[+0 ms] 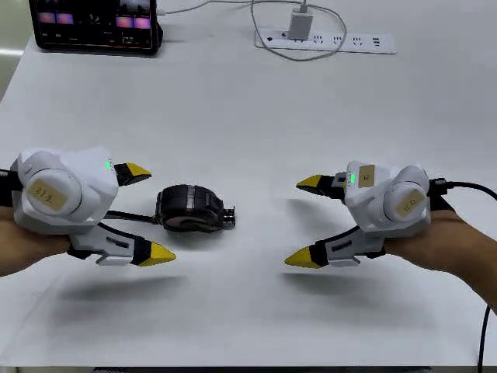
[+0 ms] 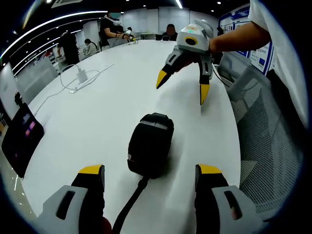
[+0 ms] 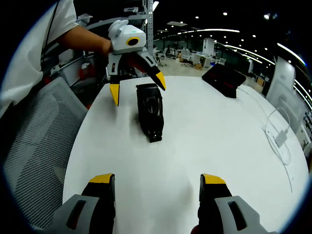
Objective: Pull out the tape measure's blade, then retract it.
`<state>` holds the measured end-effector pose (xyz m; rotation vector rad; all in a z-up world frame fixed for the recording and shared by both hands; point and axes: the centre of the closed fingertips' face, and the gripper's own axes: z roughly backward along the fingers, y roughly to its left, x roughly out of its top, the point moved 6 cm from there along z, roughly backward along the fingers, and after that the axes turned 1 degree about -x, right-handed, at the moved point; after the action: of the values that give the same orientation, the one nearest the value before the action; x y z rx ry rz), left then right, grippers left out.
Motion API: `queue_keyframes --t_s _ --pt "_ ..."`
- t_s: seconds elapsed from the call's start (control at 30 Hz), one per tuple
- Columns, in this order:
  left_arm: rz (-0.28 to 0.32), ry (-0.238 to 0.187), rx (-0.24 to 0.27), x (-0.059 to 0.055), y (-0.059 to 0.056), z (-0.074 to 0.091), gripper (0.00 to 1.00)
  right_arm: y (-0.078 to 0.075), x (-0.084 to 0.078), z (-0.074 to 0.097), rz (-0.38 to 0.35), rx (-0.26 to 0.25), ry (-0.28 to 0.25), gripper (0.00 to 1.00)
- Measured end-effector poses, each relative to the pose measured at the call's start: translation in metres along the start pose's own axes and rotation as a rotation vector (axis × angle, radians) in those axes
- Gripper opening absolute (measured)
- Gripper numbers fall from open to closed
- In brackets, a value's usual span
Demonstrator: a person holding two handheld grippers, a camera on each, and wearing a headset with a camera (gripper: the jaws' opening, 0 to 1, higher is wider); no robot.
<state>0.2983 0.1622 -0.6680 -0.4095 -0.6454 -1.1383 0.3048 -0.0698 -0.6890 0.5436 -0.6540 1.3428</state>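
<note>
A black tape measure [image 1: 190, 208] lies on the white table [image 1: 256, 109], its blade hook end facing right and a black strap trailing left. My left gripper [image 1: 147, 214] is open, its yellow-tipped jaws on either side of the tape measure's left end [image 2: 150, 144] without touching it. My right gripper [image 1: 304, 221] is open too, a short way to the right of the tape measure [image 3: 150, 111], jaws pointing toward it with nothing between them. In each gripper view the other gripper shows across the table: the right gripper [image 2: 183, 80] and the left gripper [image 3: 137, 87].
A dark tablet [image 1: 95, 23] stands at the back left. A white power strip [image 1: 326, 39] with a charger and cable lies at the back right. A mesh chair [image 2: 263, 122] stands beside the table edge. Other people work at the far end of the room.
</note>
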Motion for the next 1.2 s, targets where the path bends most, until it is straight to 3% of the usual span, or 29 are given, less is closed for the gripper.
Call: queue_keyframes --t_s 0.57,1.2 --pt "-0.082 0.074 -0.04 0.002 0.004 -0.009 0.56 -0.002 0.009 -0.017 0.045 0.043 0.02 0.67" --pt "-0.117 0.112 -0.071 0.006 0.008 -0.017 0.34 -0.002 0.013 -0.026 0.025 0.062 -0.001 0.65"
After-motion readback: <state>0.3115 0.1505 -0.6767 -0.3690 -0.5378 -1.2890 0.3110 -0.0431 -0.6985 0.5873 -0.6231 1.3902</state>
